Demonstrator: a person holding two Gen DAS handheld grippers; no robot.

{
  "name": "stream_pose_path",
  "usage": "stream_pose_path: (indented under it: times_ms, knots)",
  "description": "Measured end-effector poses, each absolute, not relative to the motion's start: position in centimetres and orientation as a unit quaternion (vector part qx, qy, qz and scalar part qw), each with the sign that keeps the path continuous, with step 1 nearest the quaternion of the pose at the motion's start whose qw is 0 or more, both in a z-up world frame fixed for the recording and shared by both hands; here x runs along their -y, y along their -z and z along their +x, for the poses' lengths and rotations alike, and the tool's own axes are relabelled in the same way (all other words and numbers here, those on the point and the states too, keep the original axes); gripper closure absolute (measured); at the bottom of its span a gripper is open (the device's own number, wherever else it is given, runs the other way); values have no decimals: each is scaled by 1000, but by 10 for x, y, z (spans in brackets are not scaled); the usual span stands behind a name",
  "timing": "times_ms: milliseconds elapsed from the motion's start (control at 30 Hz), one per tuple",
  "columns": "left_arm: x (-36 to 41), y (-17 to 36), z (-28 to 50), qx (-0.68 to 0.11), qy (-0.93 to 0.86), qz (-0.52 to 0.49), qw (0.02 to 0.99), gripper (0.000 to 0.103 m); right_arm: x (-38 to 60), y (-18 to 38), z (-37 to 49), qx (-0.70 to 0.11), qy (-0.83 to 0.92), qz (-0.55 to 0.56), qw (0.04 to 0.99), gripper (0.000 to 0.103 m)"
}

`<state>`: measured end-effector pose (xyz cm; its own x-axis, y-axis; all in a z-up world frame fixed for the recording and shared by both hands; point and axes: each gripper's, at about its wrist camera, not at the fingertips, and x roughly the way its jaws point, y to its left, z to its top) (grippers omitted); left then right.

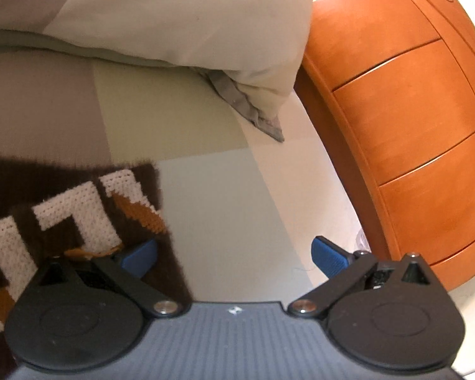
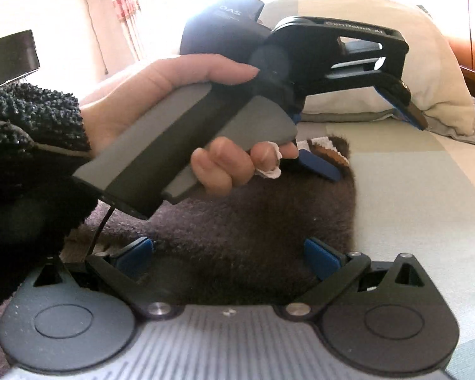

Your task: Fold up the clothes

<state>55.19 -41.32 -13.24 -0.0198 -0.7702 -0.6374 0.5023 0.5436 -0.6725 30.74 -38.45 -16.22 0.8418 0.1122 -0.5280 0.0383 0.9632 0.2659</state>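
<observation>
Reading "GenRobot.AI" on my left gripper point(image 2: 369, 141); jaws wide, empty, one blue pad point(image 1: 139, 258) over the fuzzy brown knit sweater point(image 1: 63, 209) with white-and-orange pattern. Right gripper point(image 2: 228, 258) spread, empty, above it. Sweater lies on the pale patchwork bedsheet point(image 1: 224, 209); bare sheet beside its edge, orange wooden drawers point(image 1: 411, 126) beyond.
</observation>
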Motion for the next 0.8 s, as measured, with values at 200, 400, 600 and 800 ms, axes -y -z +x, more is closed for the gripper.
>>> stream_pose_path:
  times_ms: [200,400,600,800]
  knots:
    - [401,94,538,-521,466,-69,711,1,383,162,305,-281,-25,131,950,0]
    - [404,117,557,-544,405,-47,733,1,382,162,300,-282,-32,129,950,0]
    - [386,84,545,-536,385,-25,751,1,379,154,293,-284,-35,130,949,0]
    - [304,10,501,-504,373,-12,779,1,373,127,258,-271,-39,131,953,0]
